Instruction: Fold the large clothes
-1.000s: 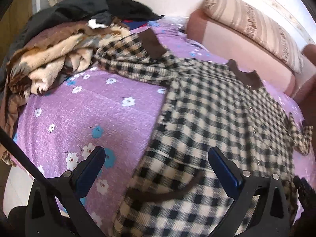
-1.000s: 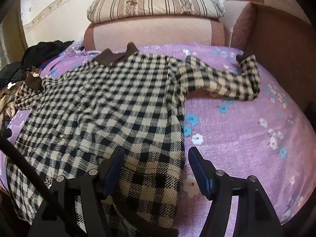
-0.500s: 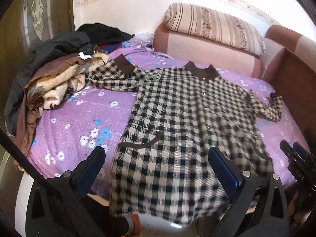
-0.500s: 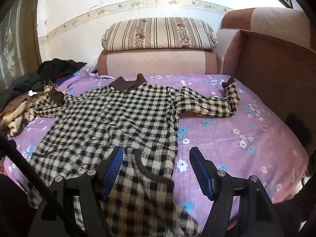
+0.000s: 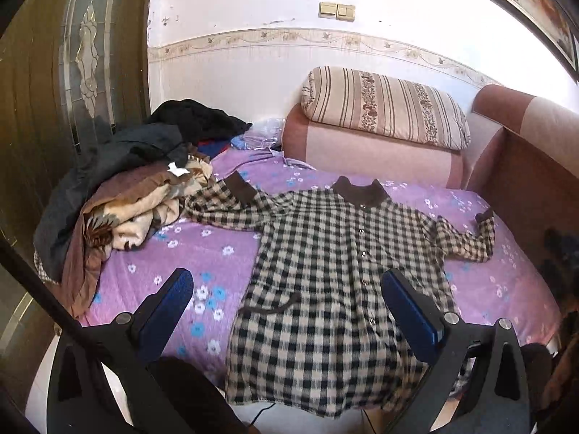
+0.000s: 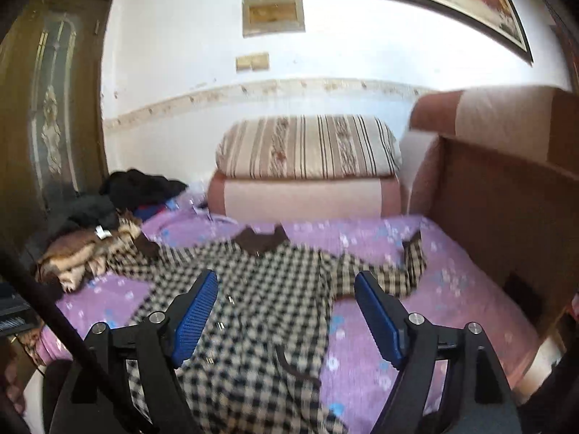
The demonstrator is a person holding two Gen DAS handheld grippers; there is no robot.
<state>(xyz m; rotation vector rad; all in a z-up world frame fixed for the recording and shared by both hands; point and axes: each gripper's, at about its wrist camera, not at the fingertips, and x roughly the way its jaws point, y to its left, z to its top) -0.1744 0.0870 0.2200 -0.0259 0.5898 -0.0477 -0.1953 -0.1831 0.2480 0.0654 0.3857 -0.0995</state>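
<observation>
Coat: checked coat (image 5: 325,271) lay flat on purple bedsheet (image 5: 173,253), below both tongs | left gripper (image 5: 286,311): wide, empty | right gripper (image 6: 286,311): we saw jaws opening, empty

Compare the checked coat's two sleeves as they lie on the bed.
The left-side sleeve stretches out nearly straight, its brown cuff reaching the heaped blankets. The right-side sleeve bends at the elbow, cuff pointing up toward the sofa back, on bare purple sheet. Both share the check and brown cuffs.
</observation>
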